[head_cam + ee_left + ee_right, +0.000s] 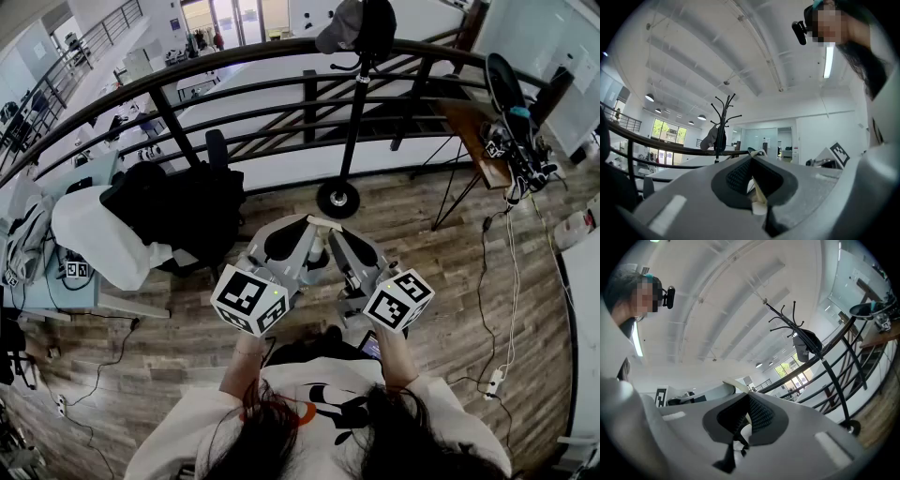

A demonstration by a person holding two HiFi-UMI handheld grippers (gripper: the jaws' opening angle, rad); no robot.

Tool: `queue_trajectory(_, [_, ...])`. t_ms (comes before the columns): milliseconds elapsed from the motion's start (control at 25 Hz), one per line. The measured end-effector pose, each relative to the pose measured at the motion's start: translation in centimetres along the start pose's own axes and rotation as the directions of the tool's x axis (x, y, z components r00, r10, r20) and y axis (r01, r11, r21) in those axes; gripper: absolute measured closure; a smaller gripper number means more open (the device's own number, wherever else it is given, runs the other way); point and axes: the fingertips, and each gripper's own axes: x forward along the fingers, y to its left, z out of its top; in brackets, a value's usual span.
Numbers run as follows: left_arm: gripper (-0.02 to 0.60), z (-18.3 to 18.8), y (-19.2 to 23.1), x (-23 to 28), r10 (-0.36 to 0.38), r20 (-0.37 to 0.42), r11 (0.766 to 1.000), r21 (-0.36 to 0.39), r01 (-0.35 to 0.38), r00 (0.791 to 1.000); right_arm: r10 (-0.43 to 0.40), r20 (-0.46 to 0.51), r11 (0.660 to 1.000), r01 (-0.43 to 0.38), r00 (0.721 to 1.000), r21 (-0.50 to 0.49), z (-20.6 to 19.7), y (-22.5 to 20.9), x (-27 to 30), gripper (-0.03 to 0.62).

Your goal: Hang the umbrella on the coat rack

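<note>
I hold both grippers close together in front of my chest, pointing at the black coat rack (355, 103). A grey cap (339, 26) and a dark item hang at its top. Its round base (337, 199) stands on the wooden floor by the railing. A slim cream-coloured piece, seemingly part of the umbrella (320, 242), lies between the two gripper tips. My left gripper (298, 231) (754, 180) is shut on a cream strip of it. In the right gripper view, my right gripper (339, 236) (743, 420) looks shut on a pale part too. The coat rack (721, 126) (806, 343) shows ahead in both gripper views.
A curved dark railing (234, 94) runs behind the rack, with a drop beyond. An office chair piled with dark clothes (178, 211) stands at the left beside a white heap (94, 234). A wooden table (478, 141) with gear is at the right. Cables (511, 281) trail over the floor.
</note>
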Motion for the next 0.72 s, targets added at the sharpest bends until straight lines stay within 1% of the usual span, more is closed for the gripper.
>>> queue_trajectory(120, [0.580,-0.2,0.3,-0.6,0.013,-0.029,1.000,0.023,-0.012,0.999,-0.001,-0.002,1.000,0.001,1.000,0.021,-0.3,0.1,0.3,0.572])
queue_trajectory(280, [0.580,-0.3,0.5,-0.3,0.012,-0.032,1.000,0.012,-0.011,0.999,0.000,-0.004,1.000,0.001,1.000,0.025,-0.1,-0.5,0.6,0.572])
queue_trajectory(400, [0.580,-0.1,-0.3,0.8,-0.006,-0.023,1.000,0.006,0.006,1.000,0.006,0.005,0.999,-0.006,1.000,0.041,0.4,-1.4,0.5,0.572])
queue_trajectory(560, [0.580,-0.1,-1.2,2.5,-0.024,-0.027,1.000,0.019,0.025,0.999,0.000,0.020,0.999,-0.001,1.000,0.043,1.1,-2.7,0.3,0.572])
queue_trajectory(720, [0.580,-0.3,-1.6,3.9,-0.024,-0.033,1.000,0.020,0.025,0.999,0.000,0.011,1.000,0.000,1.000,0.021,1.6,-3.9,-0.1,0.572])
